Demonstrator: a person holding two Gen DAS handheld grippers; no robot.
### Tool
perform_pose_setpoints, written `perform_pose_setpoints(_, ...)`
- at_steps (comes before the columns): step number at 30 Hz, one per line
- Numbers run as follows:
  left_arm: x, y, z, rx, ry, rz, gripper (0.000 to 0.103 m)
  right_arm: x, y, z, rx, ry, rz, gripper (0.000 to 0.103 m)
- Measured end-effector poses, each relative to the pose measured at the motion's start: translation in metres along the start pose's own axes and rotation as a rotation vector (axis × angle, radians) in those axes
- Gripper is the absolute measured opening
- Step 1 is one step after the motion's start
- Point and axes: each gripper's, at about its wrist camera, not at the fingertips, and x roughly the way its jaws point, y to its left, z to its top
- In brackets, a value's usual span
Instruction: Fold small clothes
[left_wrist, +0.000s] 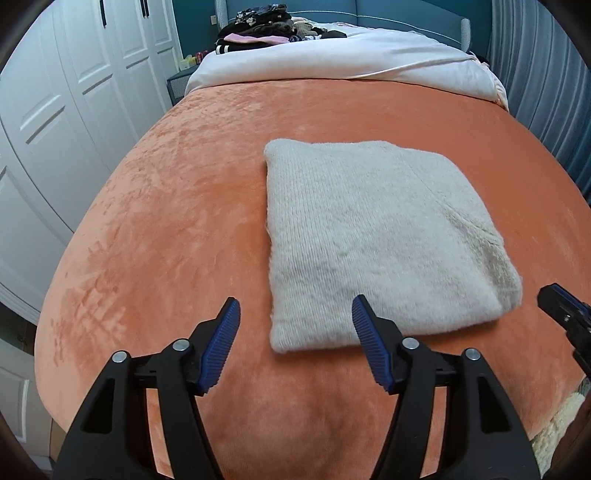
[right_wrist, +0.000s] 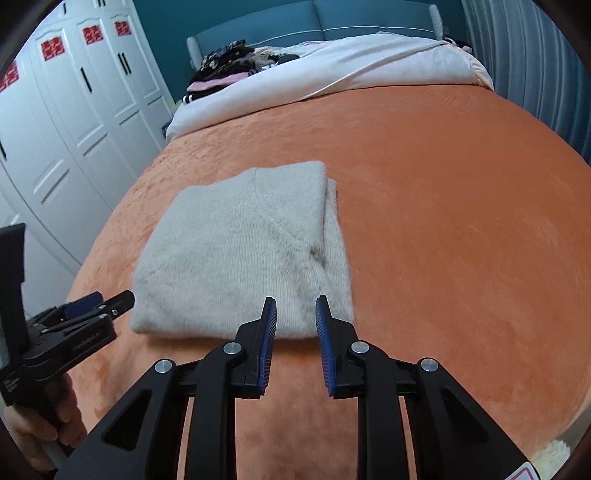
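- A folded cream-white fuzzy knit sweater (left_wrist: 373, 240) is lying flat on an orange plush blanket (left_wrist: 177, 206) that is covering the near part of a bed. It is forming a neat, roughly square bundle, with a second folded layer showing along its right edge in the right wrist view.
- The left gripper (left_wrist: 295, 328), black with blue ribbed pads, is hovering low over the blanket at the near edge of the sweater. Its fingers are standing wide apart and holding nothing. The right-hand pad (left_wrist: 369, 343) is overlapping the sweater's near left corner in this view, while the other pad is sitting over bare blanket; I cannot tell whether either is touching fabric.
- The right gripper (right_wrist: 294, 325), of the same build, is pointing at the sweater's near right corner. Its fingers are standing a narrow gap apart, with nothing between them, and the tips are lying just at the sweater's near edge.
- In the right wrist view, the left gripper is appearing at the far left, held by a bare hand (right_wrist: 40, 424) wrapped around its handle, tips aimed toward the sweater.
- Farther up the bed, a white duvet (left_wrist: 332, 62) is lying across the mattress, with a heap of dark and pink clothes (left_wrist: 258, 29) piled by the teal padded headboard (left_wrist: 406, 11).
- White panelled wardrobe doors (left_wrist: 74, 92) are lining the left wall.
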Motion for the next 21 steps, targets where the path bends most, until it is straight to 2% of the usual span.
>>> perform_pose_setpoints(3,0.006,0.007,-0.003,-0.041,0.032,-0.026,0.062,0.017,-0.011,0.002,0.018,0.028,0.001,0.029)
perform_pose_setpoints(5,0.016,0.012,-0.005,-0.057,0.061,-0.031,0.064,0.039,-0.017,0.009,0.033,0.059,0.005,0.05)
perform_pose_setpoints(8,0.028,0.014,-0.015,-0.05,0.102,-0.047,0.065,0.068,-0.024,0.01,0.056,0.125,0.017,0.053)
perform_pose_setpoints(9,0.028,0.012,-0.02,-0.039,0.1,-0.065,0.071,0.076,-0.025,0.01,0.064,0.143,0.028,0.053)
perform_pose_setpoints(10,0.028,0.009,-0.025,-0.018,0.091,-0.072,0.074,0.082,-0.024,0.011,0.062,0.161,0.034,0.042)
perform_pose_setpoints(11,0.029,0.005,-0.029,0.008,0.085,-0.066,0.076,0.085,-0.019,0.016,0.047,0.174,0.039,0.024)
perform_pose_setpoints(13,0.036,-0.007,-0.033,0.082,0.082,-0.038,0.076,0.067,-0.007,0.033,0.024,0.113,0.079,0.015)
perform_pose_setpoints(14,0.04,-0.01,-0.031,0.1,0.073,-0.016,0.074,0.048,-0.001,0.046,0.022,0.053,0.137,0.012)
perform_pose_setpoints(15,0.042,-0.011,-0.028,0.107,0.06,-0.002,0.067,0.03,0.005,0.058,0.028,0.003,0.188,0.011)
perform_pose_setpoints(18,0.04,0.0,-0.008,0.04,0.015,0.012,0.064,-0.012,0.014,0.085,0.023,-0.121,0.273,0.01)
perform_pose_setpoints(20,0.04,0.01,0.004,-0.005,0.002,0.039,0.064,0.001,0.006,0.082,0.044,-0.097,0.264,0.01)
perform_pose_setpoints(21,0.043,0.013,0.006,-0.011,0.017,0.047,0.065,0.027,-0.002,0.071,0.055,-0.034,0.204,0.01)
